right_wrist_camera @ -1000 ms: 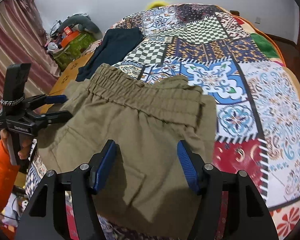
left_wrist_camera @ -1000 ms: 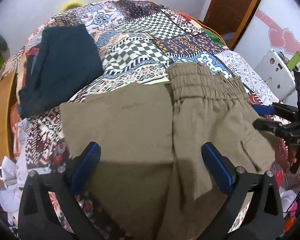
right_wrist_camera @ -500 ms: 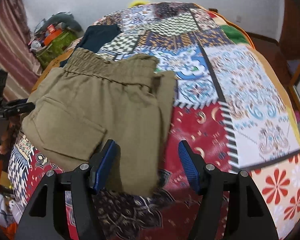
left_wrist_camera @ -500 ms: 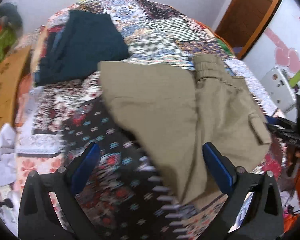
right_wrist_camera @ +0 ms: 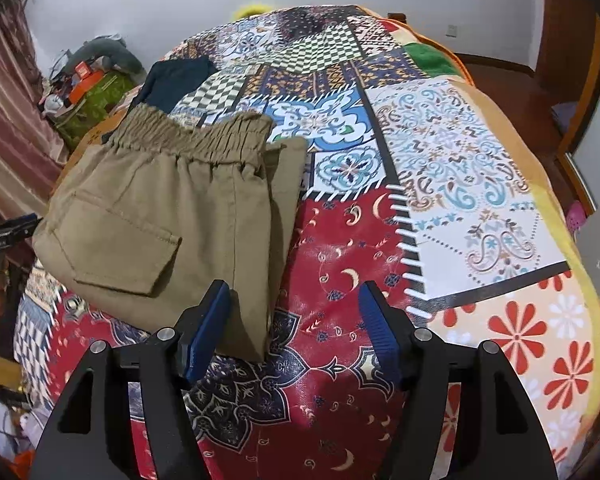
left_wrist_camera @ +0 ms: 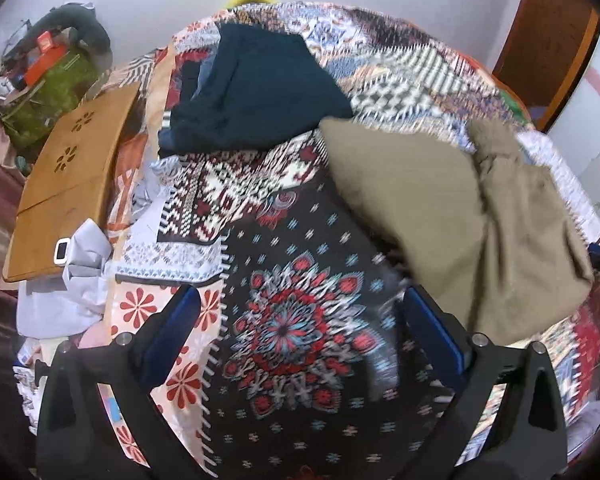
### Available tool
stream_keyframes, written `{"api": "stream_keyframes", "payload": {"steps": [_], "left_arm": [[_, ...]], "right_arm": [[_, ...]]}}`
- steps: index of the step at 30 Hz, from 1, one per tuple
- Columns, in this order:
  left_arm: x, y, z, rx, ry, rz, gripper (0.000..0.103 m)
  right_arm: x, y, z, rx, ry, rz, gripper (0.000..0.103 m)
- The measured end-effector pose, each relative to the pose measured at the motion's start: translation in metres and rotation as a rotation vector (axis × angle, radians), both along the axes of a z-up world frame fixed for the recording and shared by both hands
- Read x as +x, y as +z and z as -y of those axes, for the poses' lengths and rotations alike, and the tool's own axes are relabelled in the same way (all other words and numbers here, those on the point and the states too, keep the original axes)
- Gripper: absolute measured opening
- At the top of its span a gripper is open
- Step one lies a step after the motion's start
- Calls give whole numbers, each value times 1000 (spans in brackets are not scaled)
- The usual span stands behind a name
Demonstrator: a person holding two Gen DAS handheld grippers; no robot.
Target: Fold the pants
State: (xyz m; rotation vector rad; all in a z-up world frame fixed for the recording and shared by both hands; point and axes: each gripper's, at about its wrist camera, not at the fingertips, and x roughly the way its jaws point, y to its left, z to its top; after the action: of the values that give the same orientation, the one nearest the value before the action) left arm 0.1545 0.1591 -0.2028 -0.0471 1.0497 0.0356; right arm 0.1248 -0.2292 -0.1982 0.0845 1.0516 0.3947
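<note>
Right wrist view puts the khaki pants [right_wrist_camera: 172, 216] folded into a compact stack on the patchwork bedspread [right_wrist_camera: 460, 184], lying toward ten o'clock from the right tool [right_wrist_camera: 296, 328], elastic waistband at the far end and a flap pocket on top. The near corner of the stack reaches just past the tool's left blue pad, with no cloth between the pads; the tool stands wide and holds nothing. Open quilt spreads from twelve round to four o'clock, out to the bed's orange edge. In the left wrist view the pants [left_wrist_camera: 472, 216] sit at two o'clock from the left tool [left_wrist_camera: 300, 328], also wide and empty, over bare bedspread. A dark navy garment [left_wrist_camera: 260, 92] lies folded at twelve o'clock, close to the pants' far corner; whether they touch is unclear. A wooden board [left_wrist_camera: 68, 184] runs along the bed's edge at ten o'clock. Motion blur smears this view, and the pants' right edge is hard to trace.
</note>
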Motion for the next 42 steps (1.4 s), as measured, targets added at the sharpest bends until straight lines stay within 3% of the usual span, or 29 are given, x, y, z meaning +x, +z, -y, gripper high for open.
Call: {"api": "stream_keyframes", "payload": {"steps": [5,8,11,13,15,17,21,24,26,27,29,31,32,34,42], "left_arm": [[11,21,18,-57,-26,64,103],[21,22,31,-110,-57,68,103],[33,13,39,-141,-68,40,100],[41,2,40,-168,-61,-4,88],[49,-11,40,-190,-39,-52,83],[55,-19,39,-201,-18,-74,81],[59,-22,36,-262,-12,-69,77],[62,-21,43,-272,-55,-57,72],[62,-18,51,-259,-89,-49,64],[61,-17,56,-253,-106,-44,55],[61,-14,62,-232,-118,-33,49],[61,-11,67,-202,-136,-19,27],[60,-9,70,-176,-135,-11,22],[61,-6,74,-134,-128,-3,13],[53,34,79,-59,-159,126,5]], "right_arm": [[8,21,-3,63,-8,49,75],[18,23,-11,76,-6,57,76],[30,13,-19,92,10,31,76],[39,1,-23,100,17,-3,76],[48,-16,-27,111,19,-68,76],[57,-30,-28,156,14,-124,76],[64,-34,-27,214,19,-137,77],[68,-36,-31,254,36,-147,69],[71,-37,-34,265,40,-156,59],[71,-36,-36,269,43,-157,54],[70,-33,-37,256,44,-151,43],[69,-31,-37,258,40,-142,26],[68,-29,-36,256,36,-137,20],[67,-25,-35,253,37,-118,13],[66,10,-40,211,82,5,7]]}}
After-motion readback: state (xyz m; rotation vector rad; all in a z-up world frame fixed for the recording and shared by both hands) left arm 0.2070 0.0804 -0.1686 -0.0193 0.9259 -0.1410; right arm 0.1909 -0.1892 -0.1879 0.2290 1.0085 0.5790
